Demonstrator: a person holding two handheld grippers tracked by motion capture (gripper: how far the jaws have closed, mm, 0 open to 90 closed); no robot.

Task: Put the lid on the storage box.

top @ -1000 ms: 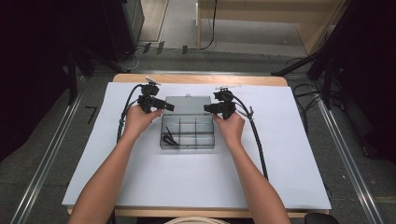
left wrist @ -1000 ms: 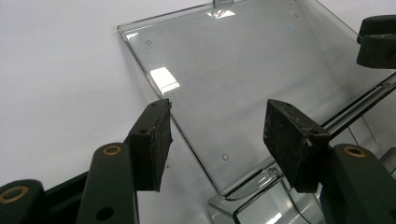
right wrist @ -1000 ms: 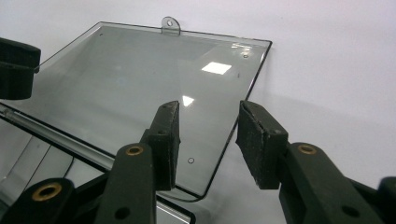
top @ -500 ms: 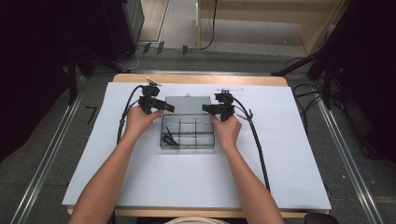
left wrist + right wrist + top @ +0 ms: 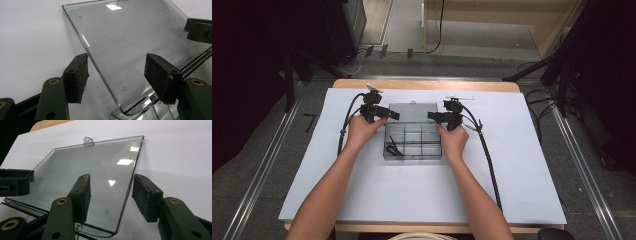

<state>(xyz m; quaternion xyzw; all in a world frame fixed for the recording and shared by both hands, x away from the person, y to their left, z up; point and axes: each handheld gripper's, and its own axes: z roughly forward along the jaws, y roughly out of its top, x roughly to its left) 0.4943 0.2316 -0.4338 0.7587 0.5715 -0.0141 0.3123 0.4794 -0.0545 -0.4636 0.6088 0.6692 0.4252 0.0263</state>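
left tongs (image 5: 115, 75): spread wide, straddling the left edge of the clear lid (image 5: 130, 45), nothing clamped | right tongs (image 5: 110, 196): spread, astride the lid's right edge | compartment box (image 5: 413, 139): lid raised, set mid-table on white sheet (image 5: 522, 165) | black item (image 5: 393, 149) seen in near-left compartment

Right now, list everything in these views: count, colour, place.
Compartment box: one, clear plastic, table centre, between the two hands.
Lid: one, clear, swung open behind the box, hinged at its far side.
Small item: one, black, in the box's near-left compartment; too small to identify.
Table cover: one, white, over a wooden table.
Left gripper: one, black, jaws open astride the lid's edge.
Right gripper: one, black, jaws open astride the lid's opposite edge.
Cables: two, black, trailing from the grippers.
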